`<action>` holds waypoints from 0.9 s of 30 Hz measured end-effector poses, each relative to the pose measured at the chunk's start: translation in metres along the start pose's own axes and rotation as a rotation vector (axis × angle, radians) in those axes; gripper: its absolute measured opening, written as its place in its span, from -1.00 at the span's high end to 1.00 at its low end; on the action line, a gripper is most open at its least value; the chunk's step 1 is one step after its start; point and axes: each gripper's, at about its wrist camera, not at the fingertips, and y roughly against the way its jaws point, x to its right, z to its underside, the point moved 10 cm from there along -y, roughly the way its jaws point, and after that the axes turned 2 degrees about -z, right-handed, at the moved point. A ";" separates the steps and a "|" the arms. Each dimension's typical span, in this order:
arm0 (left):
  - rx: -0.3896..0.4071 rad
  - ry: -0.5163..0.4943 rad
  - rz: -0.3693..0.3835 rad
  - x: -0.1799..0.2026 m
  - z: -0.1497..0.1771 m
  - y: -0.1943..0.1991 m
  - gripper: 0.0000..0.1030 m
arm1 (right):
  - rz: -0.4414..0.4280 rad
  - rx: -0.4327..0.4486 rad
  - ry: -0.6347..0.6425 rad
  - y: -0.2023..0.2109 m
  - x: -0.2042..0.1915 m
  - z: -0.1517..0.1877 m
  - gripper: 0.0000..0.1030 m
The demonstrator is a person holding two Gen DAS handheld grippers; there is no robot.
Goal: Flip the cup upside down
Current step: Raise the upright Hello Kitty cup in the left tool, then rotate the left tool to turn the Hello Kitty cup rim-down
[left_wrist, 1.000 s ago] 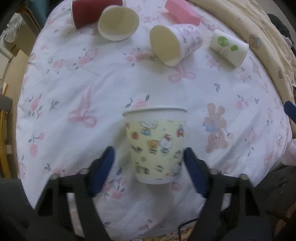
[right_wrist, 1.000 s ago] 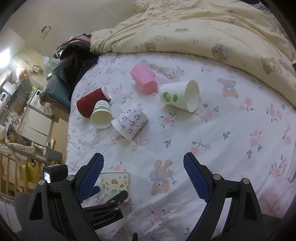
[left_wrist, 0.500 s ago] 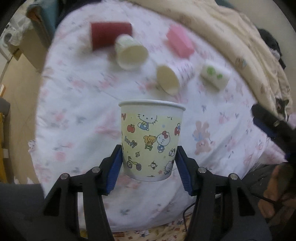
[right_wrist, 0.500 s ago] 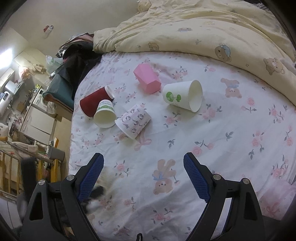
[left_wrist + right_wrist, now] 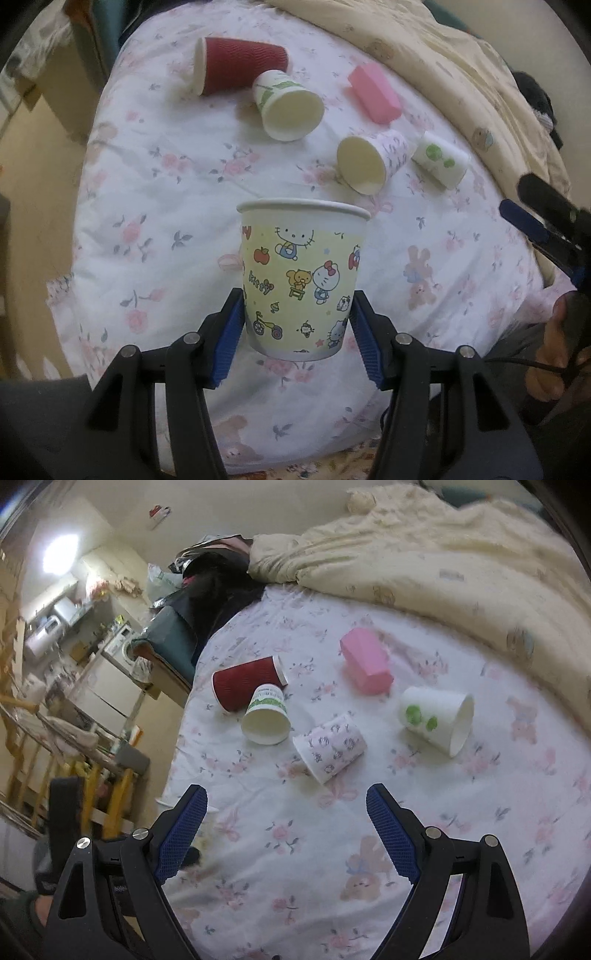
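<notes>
A: Where is the yellow paper cup with cartoon cats (image 5: pixel 301 280) at this moment?

B: The left gripper (image 5: pixel 298 334) pinches it on its lower part, one blue pad on each side. The cup is upright, its mouth looks up, and it seems to hang above the white bedsheet with pink flowers (image 5: pixel 155 206), not touching it.

A: And the other cups, if we go from left to right behind this cup?

B: All of them lie on their sides, farther away than the held cup. First the dark red ribbed paper cup (image 5: pixel 240 64), then the white paper cup with green leaves (image 5: pixel 286 105) just beside it. To the right of these is the pink angular plastic cup (image 5: pixel 375 92). Nearer to the held cup lies the white paper cup with small purple figures (image 5: pixel 371 162), and right of it the white paper cup with green dots (image 5: pixel 439 160).

A: What does the right gripper (image 5: pixel 287 829) do?

B: Its fingers are spread wide and hold nothing. It hovers over the sheet, to the right of the held cup.

A: So how far is the task?

B: I judge that the grasp and the lifting are done. The turning itself is not begun, because the mouth is up. It remains to rotate the cup and to put it down on its rim.
</notes>
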 end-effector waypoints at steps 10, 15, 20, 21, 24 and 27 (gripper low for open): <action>-0.018 -0.062 0.063 0.031 0.012 0.001 -0.03 | -0.046 -0.129 0.034 -0.028 -0.017 0.025 -0.76; -0.041 -0.085 0.079 0.038 0.018 -0.002 -0.03 | -0.083 -0.185 0.089 -0.036 -0.035 0.038 -0.76; -0.047 -0.104 0.087 0.043 0.022 -0.002 -0.03 | -0.074 -0.212 0.104 -0.043 -0.038 0.045 -0.76; -0.048 -0.105 0.090 0.043 0.022 -0.001 -0.03 | -0.078 -0.212 0.103 -0.044 -0.038 0.045 -0.76; -0.038 -0.114 0.092 0.045 0.021 0.002 -0.03 | -0.078 -0.227 0.099 -0.047 -0.037 0.047 -0.76; -0.031 -0.121 0.088 0.046 0.021 0.003 -0.03 | -0.056 -0.242 0.095 -0.050 -0.031 0.051 -0.76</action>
